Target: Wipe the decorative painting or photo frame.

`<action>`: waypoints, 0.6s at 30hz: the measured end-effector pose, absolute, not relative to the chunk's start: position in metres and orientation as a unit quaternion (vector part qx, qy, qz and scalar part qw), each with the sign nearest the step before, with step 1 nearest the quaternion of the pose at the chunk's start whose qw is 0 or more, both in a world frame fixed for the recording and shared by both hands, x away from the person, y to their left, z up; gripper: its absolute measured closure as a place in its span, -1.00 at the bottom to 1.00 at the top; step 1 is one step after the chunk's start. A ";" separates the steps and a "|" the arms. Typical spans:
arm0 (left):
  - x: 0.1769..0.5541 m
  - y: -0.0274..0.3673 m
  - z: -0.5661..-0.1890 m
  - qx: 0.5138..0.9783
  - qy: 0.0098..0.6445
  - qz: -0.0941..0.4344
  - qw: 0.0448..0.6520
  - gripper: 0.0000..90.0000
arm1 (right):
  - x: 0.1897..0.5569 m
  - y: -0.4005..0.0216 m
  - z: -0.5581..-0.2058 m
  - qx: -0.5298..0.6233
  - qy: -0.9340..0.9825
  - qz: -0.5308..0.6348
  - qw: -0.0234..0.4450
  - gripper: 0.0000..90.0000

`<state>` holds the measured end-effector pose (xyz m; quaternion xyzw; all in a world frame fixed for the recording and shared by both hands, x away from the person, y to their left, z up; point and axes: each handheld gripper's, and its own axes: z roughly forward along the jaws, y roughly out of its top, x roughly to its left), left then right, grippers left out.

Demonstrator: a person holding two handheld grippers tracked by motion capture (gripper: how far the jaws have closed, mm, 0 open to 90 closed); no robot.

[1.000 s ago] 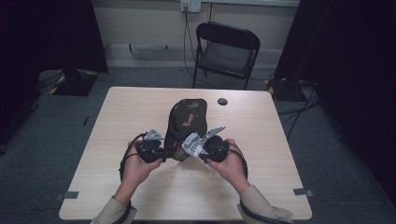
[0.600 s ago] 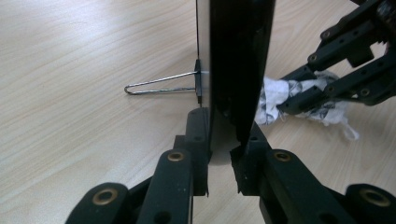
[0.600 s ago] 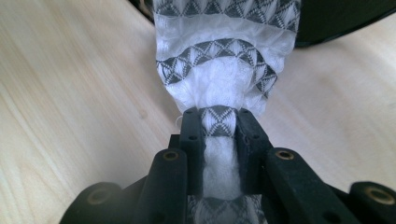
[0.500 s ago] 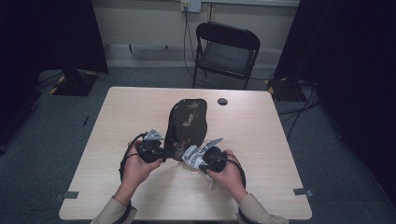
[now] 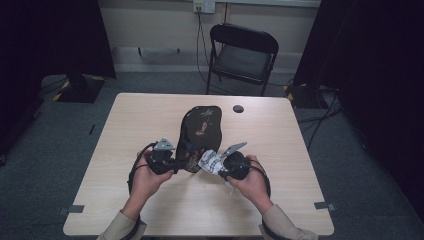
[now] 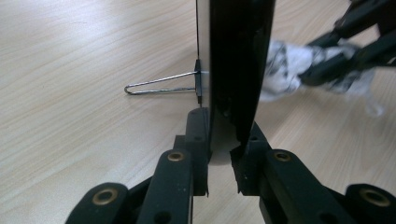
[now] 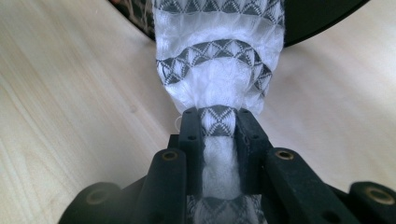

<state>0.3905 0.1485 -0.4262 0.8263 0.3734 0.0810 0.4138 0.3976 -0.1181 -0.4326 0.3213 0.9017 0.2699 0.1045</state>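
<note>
Wooden table (image 5: 125,130), wire stand (image 6: 161,84) behind plate (image 6: 238,70)

Flat black oval board (image 6: 240,56) w/ dark printed face runs off the top edge in left gripper view; its near end is hidden between the left gripper (image 6: 223,158) jaws. White cloth w/ grey triangle pattern (image 7: 217,60) is cut off at top in right gripper view, and its far end covers part of the board. In high view the board's print is too small to make out.
</note>
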 end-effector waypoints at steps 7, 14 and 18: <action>0.391 0.149 -0.426 0.826 0.373 0.080 0.414 0.74 | 0.404 -0.129 -0.395 0.320 0.896 0.279 0.130 0.69; 0.391 0.149 -0.426 0.827 0.372 0.079 0.414 0.74 | 0.412 -0.136 -0.352 0.317 0.889 0.289 0.160 0.69; 0.391 0.149 -0.426 0.828 0.371 0.081 0.413 0.74 | 0.415 -0.134 -0.329 0.307 0.889 0.289 0.178 0.69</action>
